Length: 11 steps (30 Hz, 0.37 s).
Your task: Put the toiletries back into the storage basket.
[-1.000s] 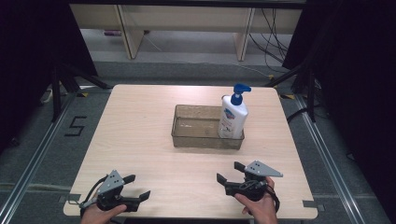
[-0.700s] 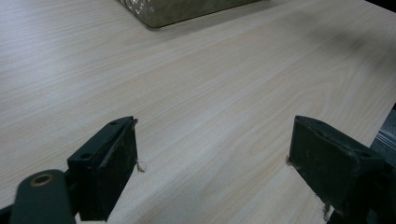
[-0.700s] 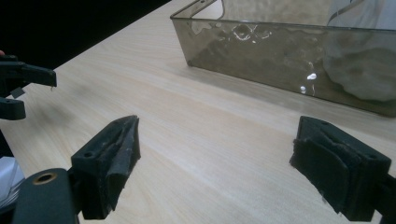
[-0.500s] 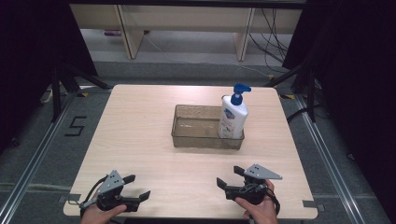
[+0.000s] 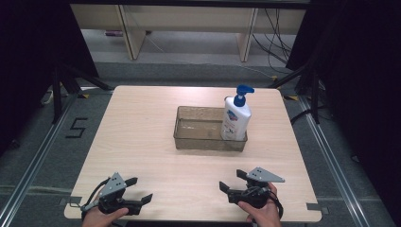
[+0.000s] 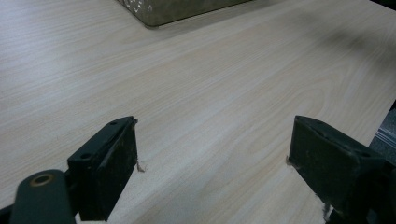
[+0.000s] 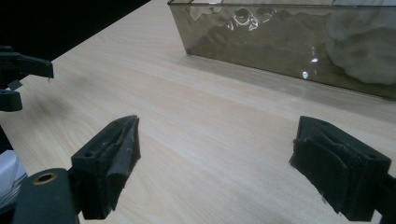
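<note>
A smoky clear plastic bin (image 5: 203, 137) sits at the middle of the light wooden table (image 5: 137, 123). A white pump bottle (image 5: 235, 118) with a blue pump head stands upright in the bin's right end. My left gripper (image 5: 140, 189) rests near the front left edge, open and empty, well short of the bin. My right gripper (image 5: 231, 180) is near the front right edge, also open and empty. In the left gripper view the left gripper (image 6: 212, 154) frames bare wood, with the bin's corner (image 6: 177, 9) far ahead. In the right gripper view the right gripper (image 7: 215, 154) faces the bin's wall (image 7: 261, 46).
Through the bin's wall the bottle (image 7: 364, 51) shows as a white blur. The left gripper (image 7: 18, 74) appears at the left edge of the right gripper view. Shelf legs and cables lie on the floor beyond the table. A "5" mark (image 5: 75, 127) is on the floor to the left.
My right gripper has slid back slightly toward the table's near edge. The left gripper, the bin and the bottle have stayed put.
</note>
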Motion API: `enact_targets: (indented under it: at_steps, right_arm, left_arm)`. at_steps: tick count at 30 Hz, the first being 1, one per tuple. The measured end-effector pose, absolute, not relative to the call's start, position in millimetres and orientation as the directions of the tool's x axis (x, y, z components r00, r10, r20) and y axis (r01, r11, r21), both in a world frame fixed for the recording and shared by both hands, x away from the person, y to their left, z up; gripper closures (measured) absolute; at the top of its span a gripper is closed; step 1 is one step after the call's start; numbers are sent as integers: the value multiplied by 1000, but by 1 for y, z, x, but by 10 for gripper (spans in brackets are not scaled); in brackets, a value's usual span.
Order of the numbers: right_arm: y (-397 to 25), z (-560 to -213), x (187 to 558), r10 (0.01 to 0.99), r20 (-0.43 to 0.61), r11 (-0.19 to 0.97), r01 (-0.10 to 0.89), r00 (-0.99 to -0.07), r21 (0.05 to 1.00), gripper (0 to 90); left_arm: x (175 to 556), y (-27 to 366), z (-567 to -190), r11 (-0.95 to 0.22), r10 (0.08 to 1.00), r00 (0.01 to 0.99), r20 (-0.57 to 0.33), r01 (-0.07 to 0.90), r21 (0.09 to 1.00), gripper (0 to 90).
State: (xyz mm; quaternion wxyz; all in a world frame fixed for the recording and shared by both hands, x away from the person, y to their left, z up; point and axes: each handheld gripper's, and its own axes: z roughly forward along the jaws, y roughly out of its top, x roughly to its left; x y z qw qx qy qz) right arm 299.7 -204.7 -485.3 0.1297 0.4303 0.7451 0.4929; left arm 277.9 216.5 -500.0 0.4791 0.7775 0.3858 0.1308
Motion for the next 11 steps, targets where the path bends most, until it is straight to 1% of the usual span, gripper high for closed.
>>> enact_targets:
  at_steps: [1,5,7,8,11]
  right_arm:
    - [-203,-485,299,762,255,130,527,-595,840,154]
    - [-202,-486,298,750,257,128,514,-610,848,154]
    - [-200,-489,298,756,239,147,514,-609,845,154]
    - [-198,-489,297,752,249,155,532,-610,833,154]
    - [-197,-489,296,751,235,170,524,-617,835,154]
  left_arm:
    - [278,216,-500,-243,726,668,-167,475,846,148]
    - [278,216,-500,-244,725,668,-167,475,846,148]
    - [278,216,-500,-243,725,668,-168,476,845,149]
    - [278,216,-500,-243,725,668,-168,476,845,148]
    - [278,216,-501,-242,723,670,-169,475,846,148]
